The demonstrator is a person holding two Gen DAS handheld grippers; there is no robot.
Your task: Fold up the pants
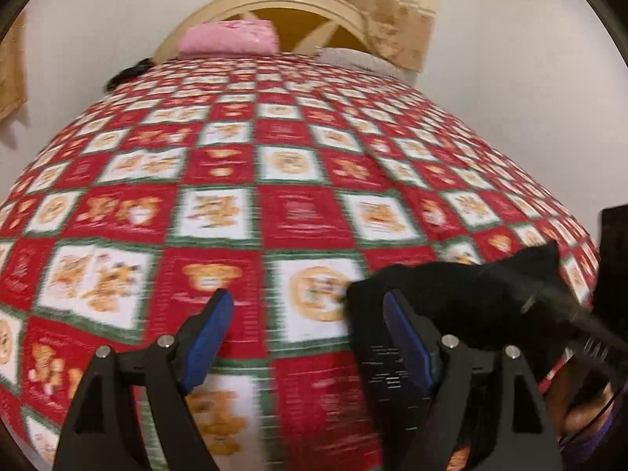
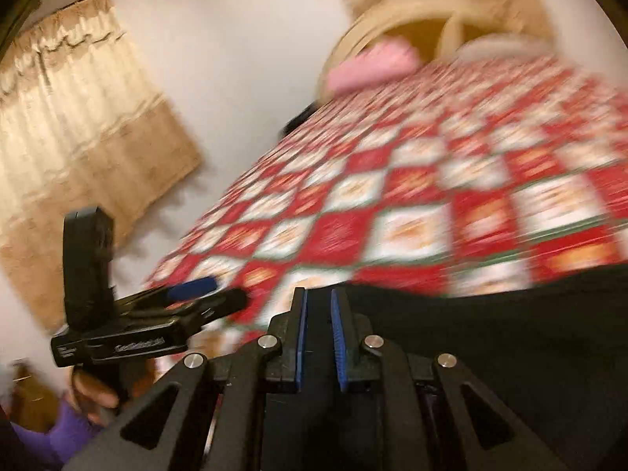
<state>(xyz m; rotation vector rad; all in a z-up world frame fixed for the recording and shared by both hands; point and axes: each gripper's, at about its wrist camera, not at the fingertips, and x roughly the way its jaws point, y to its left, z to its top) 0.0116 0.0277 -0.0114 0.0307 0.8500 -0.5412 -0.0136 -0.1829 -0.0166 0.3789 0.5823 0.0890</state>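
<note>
Your left hand-held gripper [image 1: 304, 331] stands wide over the bed [image 1: 298, 212], nothing between its blue pads [image 1: 206, 339]. In the right wrist view it shows at the left, gripped by your hand [image 2: 92, 394] in a purple sleeve [image 2: 51, 437]. The black pants [image 1: 463, 298] lie bunched at the bed's near right edge, just beside the left gripper's right finger. Your right hand-held gripper [image 2: 318, 339] is narrowed on black cloth of the pants, which spread dark to its right. A pink pillow [image 1: 229, 37] sits by the headboard [image 1: 274, 0].
</note>
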